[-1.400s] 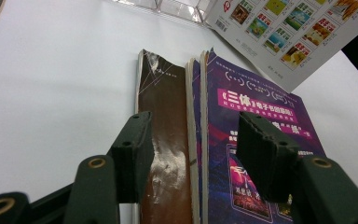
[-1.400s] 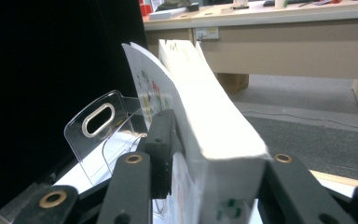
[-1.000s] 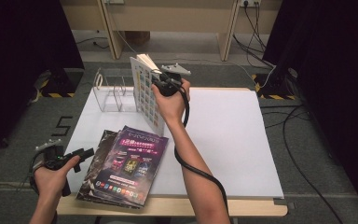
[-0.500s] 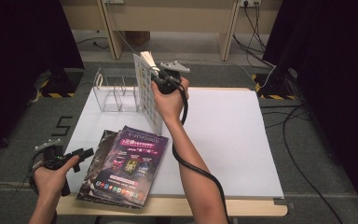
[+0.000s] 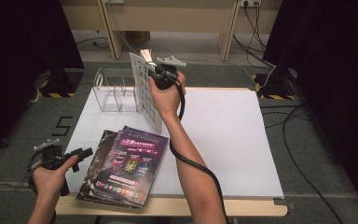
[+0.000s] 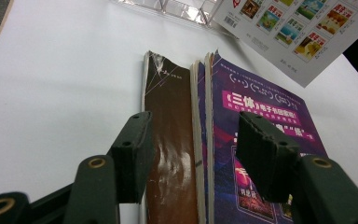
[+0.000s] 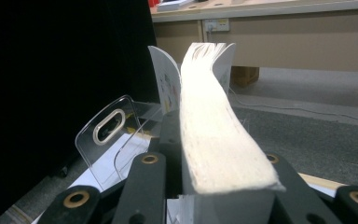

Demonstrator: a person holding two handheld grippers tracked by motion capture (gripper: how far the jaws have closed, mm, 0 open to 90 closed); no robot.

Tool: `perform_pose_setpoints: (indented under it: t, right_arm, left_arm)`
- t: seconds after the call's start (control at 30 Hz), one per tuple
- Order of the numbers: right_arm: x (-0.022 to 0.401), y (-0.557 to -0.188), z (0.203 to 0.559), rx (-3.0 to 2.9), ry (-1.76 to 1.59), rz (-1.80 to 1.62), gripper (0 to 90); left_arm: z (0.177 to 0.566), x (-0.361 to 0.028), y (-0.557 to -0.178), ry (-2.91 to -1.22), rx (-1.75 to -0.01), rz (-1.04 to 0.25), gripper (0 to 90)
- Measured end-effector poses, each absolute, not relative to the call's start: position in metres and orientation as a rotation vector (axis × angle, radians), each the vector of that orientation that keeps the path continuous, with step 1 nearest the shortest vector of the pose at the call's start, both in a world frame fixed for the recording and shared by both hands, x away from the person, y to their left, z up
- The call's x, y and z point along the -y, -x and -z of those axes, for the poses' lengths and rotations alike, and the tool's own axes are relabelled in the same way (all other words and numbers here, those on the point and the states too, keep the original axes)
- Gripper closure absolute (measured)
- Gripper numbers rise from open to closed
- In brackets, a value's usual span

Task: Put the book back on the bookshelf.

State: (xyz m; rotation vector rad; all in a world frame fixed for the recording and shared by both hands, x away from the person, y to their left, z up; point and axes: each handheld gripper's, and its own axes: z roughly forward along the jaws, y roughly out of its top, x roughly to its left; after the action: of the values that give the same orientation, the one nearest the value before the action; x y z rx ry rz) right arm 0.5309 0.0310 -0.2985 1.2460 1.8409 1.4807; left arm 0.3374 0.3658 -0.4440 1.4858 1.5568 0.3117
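Right gripper [image 5: 161, 74] has its jaws clamped on a thick book [image 5: 145, 91], held upright and tilted just beside the clear rack [image 5: 114, 91] at the table's far left; jaws have just been closing, book between them. Step judged: carrying the book to the rack. Next move likely calls for lining its edge with a slot and lowering. Left gripper [image 5: 81, 154] hovers wide open, holding nothing, at the near-left magazine stack [image 5: 128, 168] on the white table [image 5: 233, 135].
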Motion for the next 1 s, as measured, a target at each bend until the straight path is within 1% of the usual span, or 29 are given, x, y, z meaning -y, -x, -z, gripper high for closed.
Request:
perform_pose_setpoints:
  t: [0.3,1.0]
  right_arm:
    - [-0.034,-0.541,0.292,-1.804,-1.247,-1.488,74.2]
    - [-0.039,-0.558,0.293,-1.792,-1.263,-1.488,74.1]
  left_arm:
    - [0.445,-0.368,-0.338,-1.481,-1.56,-0.311,45.1]
    - [0.448,-0.366,-0.339,-1.489,-1.568,-0.304,45.2]
